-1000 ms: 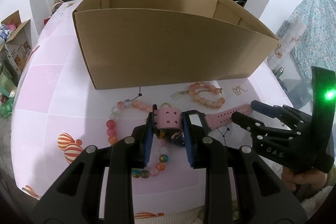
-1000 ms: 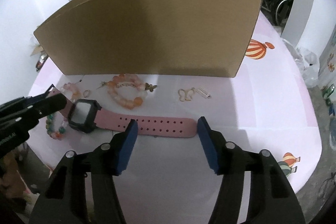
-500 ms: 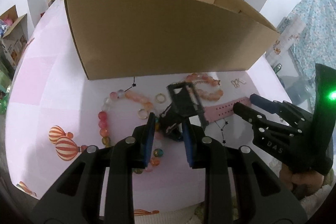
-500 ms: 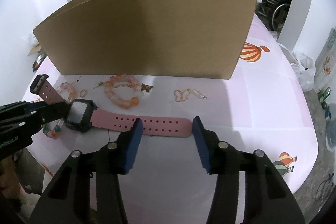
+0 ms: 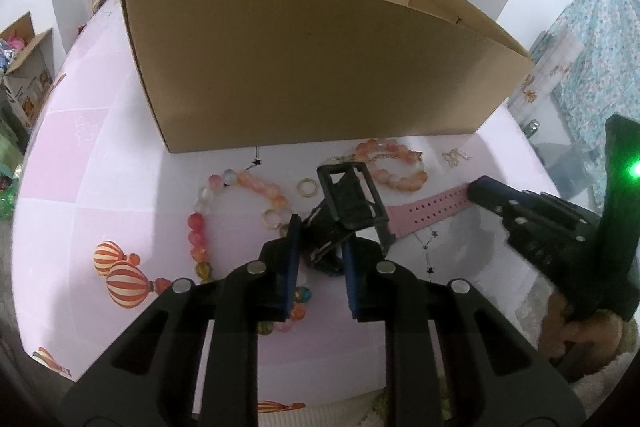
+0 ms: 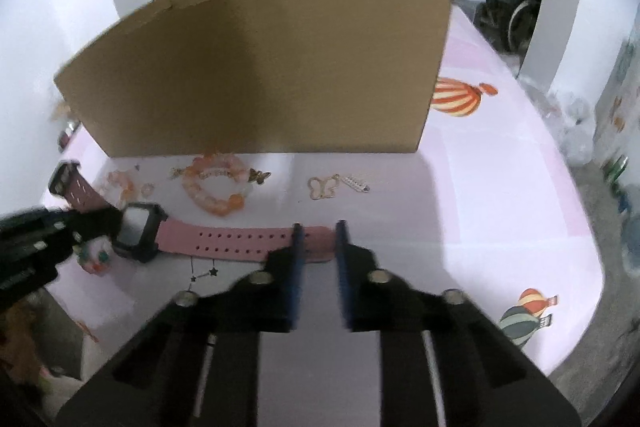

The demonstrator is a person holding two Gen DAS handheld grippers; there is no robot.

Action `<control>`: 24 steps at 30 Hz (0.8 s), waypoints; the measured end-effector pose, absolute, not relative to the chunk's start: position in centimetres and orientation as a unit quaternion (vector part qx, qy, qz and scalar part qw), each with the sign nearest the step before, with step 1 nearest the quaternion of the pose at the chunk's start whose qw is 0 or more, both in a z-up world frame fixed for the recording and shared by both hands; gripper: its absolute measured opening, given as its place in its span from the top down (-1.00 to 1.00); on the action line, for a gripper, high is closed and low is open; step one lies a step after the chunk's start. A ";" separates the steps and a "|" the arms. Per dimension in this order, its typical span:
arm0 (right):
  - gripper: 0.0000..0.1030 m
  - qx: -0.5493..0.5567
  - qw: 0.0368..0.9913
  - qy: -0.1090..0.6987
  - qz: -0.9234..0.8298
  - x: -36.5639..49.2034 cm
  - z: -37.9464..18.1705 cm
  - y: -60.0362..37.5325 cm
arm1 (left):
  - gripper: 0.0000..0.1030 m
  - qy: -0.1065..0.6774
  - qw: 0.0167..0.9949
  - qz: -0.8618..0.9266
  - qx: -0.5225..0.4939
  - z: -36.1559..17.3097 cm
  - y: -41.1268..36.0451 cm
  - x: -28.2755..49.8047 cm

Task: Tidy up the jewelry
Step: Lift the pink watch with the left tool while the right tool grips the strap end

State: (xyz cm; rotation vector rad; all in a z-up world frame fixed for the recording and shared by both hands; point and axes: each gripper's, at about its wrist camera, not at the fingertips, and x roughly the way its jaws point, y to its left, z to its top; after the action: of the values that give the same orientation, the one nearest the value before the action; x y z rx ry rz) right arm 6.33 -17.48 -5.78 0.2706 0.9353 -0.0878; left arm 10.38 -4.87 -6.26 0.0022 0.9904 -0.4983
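The pink watch (image 6: 224, 239) lies across the counter (image 6: 460, 227), near the front wall of the cardboard box (image 5: 320, 67). The left gripper (image 5: 320, 239) has its jaws closed on the buckle strap, lifting the black buckle end off the counter. The right gripper (image 6: 318, 231) has just been closing its jaws, which now pinch the free end of the holed strap. A beaded bracelet (image 6: 216, 183) and a butterfly charm (image 6: 324, 187) rest between the watch and the box.

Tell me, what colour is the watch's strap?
Pink, with rows of small holes; the watch strap shows best in the right wrist view.
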 end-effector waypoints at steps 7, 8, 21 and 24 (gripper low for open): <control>0.80 0.283 0.854 0.438 0.013 5.7 -6.7 -20.7 | 0.65 0.469 0.854 -0.226 -0.001 -6.1 -4.2 10.5; 0.77 0.300 0.848 0.437 0.022 5.7 -7.0 -21.1 | 0.65 0.469 0.854 -0.223 -0.001 -6.1 -4.1 10.5; 0.57 0.343 0.846 0.403 0.070 5.5 -6.7 -21.3 | 0.65 0.468 0.857 -0.216 -0.001 -6.2 -3.8 10.9; 0.46 0.331 0.851 0.403 0.065 5.4 -6.4 -21.0 | 0.65 0.468 0.857 -0.216 0.000 -6.2 -3.9 10.9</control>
State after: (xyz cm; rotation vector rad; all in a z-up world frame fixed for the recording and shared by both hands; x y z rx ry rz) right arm 5.45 -21.01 -6.39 0.6968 0.8496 0.1375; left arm 10.88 -3.91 -6.24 -0.0003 0.9827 -0.4537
